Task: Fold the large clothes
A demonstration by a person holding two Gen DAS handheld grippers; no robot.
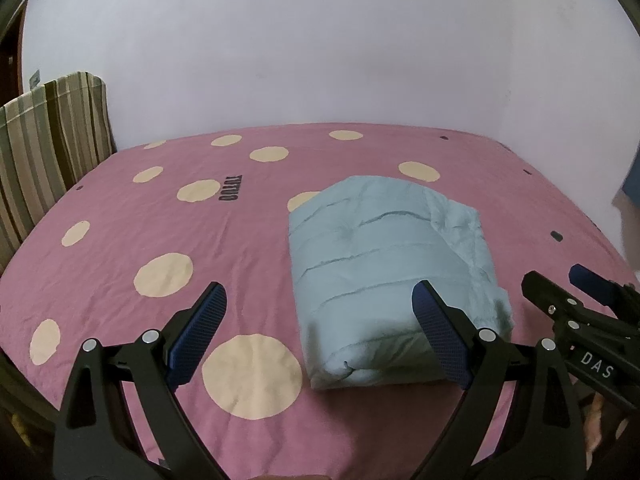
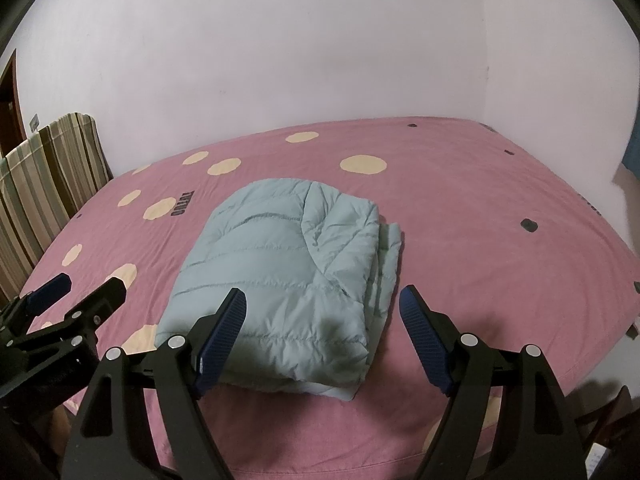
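Puffer jacket, pale blue, lies folded into a compact block mid-bed on the pink spotted sheet, long axis running six to twelve o'clock. Left gripper and right gripper hang wide open, empty. Judged nearly done: press the bulging top flat, square loose right-hand edges

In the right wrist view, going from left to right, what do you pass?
Striped cushion → left gripper, entering at the left edge → folded light blue puffer jacket on the pink dotted bedsheet → small dark patch on the sheet near the right side.
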